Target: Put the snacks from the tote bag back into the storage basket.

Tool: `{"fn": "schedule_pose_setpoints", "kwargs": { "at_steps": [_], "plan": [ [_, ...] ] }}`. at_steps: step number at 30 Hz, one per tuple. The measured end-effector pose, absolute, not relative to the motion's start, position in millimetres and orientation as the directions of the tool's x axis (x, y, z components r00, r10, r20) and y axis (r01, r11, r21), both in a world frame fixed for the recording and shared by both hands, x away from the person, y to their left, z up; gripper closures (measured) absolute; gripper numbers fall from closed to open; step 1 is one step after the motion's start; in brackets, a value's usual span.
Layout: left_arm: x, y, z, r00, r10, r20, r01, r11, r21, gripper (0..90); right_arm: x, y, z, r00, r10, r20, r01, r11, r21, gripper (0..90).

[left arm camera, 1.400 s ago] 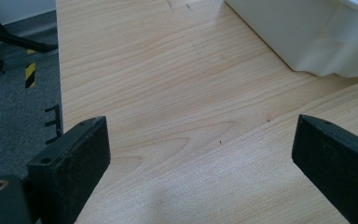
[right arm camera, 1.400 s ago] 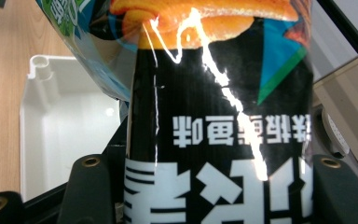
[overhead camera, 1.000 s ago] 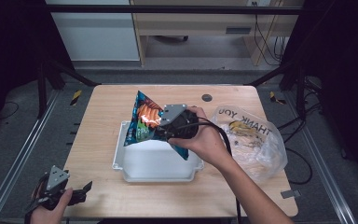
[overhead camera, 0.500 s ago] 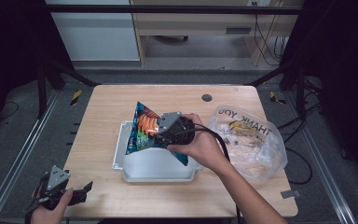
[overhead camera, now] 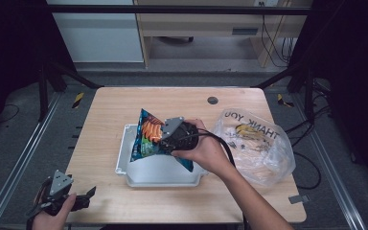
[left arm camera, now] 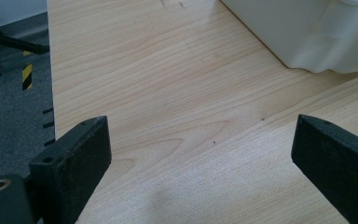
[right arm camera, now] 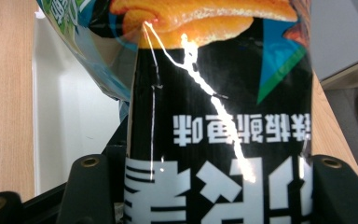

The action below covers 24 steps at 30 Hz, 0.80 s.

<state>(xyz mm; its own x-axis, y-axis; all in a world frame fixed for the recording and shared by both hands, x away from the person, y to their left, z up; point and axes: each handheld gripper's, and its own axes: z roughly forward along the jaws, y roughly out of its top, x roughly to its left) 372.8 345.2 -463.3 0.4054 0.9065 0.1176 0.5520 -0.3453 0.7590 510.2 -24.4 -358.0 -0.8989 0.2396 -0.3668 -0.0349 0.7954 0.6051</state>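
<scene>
- High view first, nearest the person: the left gripper point(overhead camera: 60, 194) sits low at the table's near-left corner, same spot as a second ago, out of the action.
- Left gripper view backs that up: its black jaws stand wide apart with nothing between them but the bare pale wooden table point(left arm camera: 177, 93), and a corner of the white plastic tray point(left arm camera: 307, 37) lies well beyond the tips.
- Moving out, the right gripper point(overhead camera: 165, 139) is where things have changed. A second ago it held the glossy blue-and-orange snack bag point(overhead camera: 148, 136) tilted over the tray's far-right part; now the bag has swung left and stands more upright over the tray point(overhead camera: 124, 148).
- Right gripper view: both jaws are clamped on the snack bag point(right arm camera: 214, 140), its black printed panel pinched between them, the orange picture end beyond the tips, white tray off to the left of the near finger.
- My read: the bag is being steered down into the tray, and release looks close, though it isn't resting flat yet.
- Farther right of the fingers, the crinkled clear plastic "THANK YOU" shopping bag point(overhead camera: 258, 143) lies untouched.
</scene>
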Motion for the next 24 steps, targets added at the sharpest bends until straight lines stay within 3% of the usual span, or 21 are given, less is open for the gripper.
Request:
{"fn": "schedule_pose_setpoints", "kwargs": {
  "at_steps": [24],
  "plan": [
    [373, 344, -465, 0.413, 0.904, 0.11, 0.556, -0.346, 0.756, 4.3, 520, -11, -393, -0.921, 0.206, -0.329, -0.008, 0.836, 0.548, 41.6]
  ]
}}
